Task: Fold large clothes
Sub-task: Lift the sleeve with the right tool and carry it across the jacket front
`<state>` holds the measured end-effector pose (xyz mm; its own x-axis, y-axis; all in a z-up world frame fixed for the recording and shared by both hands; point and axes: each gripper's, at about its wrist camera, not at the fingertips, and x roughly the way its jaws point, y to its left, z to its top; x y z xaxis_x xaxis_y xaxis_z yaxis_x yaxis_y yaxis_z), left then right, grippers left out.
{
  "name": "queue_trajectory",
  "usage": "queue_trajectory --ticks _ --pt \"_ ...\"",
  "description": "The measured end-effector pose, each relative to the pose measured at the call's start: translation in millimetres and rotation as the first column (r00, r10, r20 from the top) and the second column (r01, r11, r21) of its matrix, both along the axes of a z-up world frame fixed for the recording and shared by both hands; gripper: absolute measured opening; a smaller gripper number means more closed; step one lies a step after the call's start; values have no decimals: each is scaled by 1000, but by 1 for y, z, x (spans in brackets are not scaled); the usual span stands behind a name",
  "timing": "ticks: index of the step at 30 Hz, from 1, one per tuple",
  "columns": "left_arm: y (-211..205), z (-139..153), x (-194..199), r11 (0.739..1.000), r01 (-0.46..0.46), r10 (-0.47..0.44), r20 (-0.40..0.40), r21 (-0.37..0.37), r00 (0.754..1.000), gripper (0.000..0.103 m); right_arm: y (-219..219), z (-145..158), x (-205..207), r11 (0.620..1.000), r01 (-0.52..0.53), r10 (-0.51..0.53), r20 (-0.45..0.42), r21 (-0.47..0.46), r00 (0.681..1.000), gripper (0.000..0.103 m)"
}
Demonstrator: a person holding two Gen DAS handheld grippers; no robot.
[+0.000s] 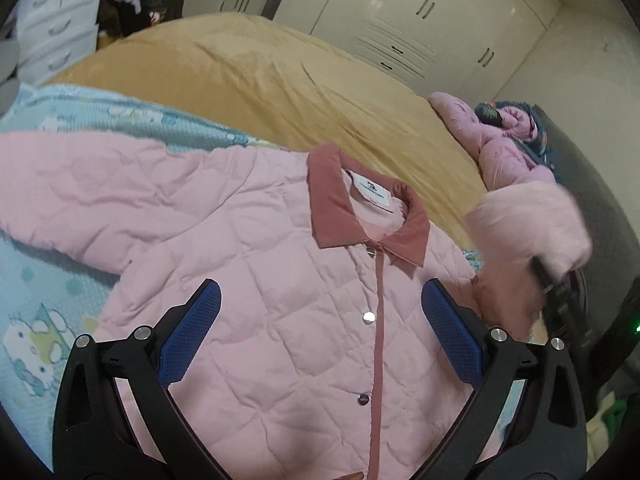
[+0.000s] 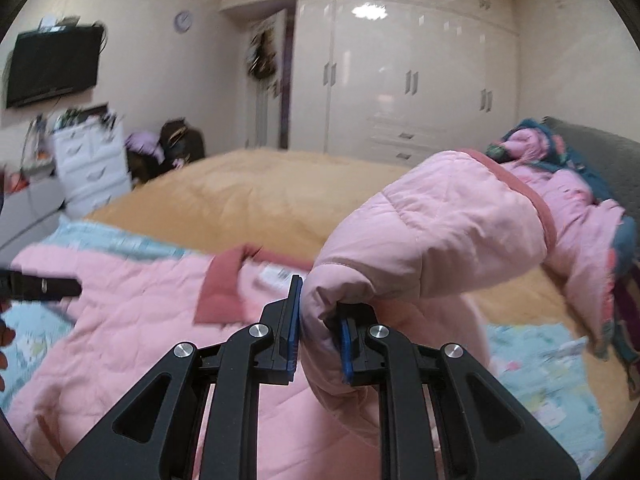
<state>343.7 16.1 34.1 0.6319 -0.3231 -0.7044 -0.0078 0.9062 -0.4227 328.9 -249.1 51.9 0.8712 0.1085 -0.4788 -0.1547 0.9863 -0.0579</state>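
Right gripper (image 2: 318, 332) had the sleeve (image 2: 432, 236) clamped and lifted, jacket (image 1: 248, 272) body lying off to its left; left gripper (image 1: 320, 332) hung open over the chest.

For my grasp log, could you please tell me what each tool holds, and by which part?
The right tool is shut on the pink jacket, gripping its sleeve near the cuff end. The left tool is open above the jacket's front, holding nothing.

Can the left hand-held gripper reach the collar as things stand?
Probably yes: the left hand-held gripper hangs open over the jacket front, and nothing lies between it and the collar.
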Motion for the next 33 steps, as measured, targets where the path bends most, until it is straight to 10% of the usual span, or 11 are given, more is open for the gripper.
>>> queue_trajectory --ticks 10,17,19,26,29,33 --pt "33 -30 9 998 -37 35 -28 -50 999 94 39 -90 5 996 -54 68 -205 72 976 23" --pt "29 -46 17 998 3 -7 -70 -57 997 94 15 -95 -6 961 18 71 -306 277 949 58" --pt "31 -45 17 997 0 -5 -66 -74 998 94 1 -89 -14 941 102 -1 -299 323 954 83" --pt "37 -35 14 993 9 -16 -56 -114 998 94 -33 -87 5 806 258 -80 -334 532 939 83" --pt "39 -31 14 991 19 -26 -57 -131 998 94 -31 -85 17 772 236 -31 -336 591 941 34" --pt "50 -23 12 986 12 -21 -52 -166 998 94 -17 -49 14 786 165 -25 -236 596 971 23"
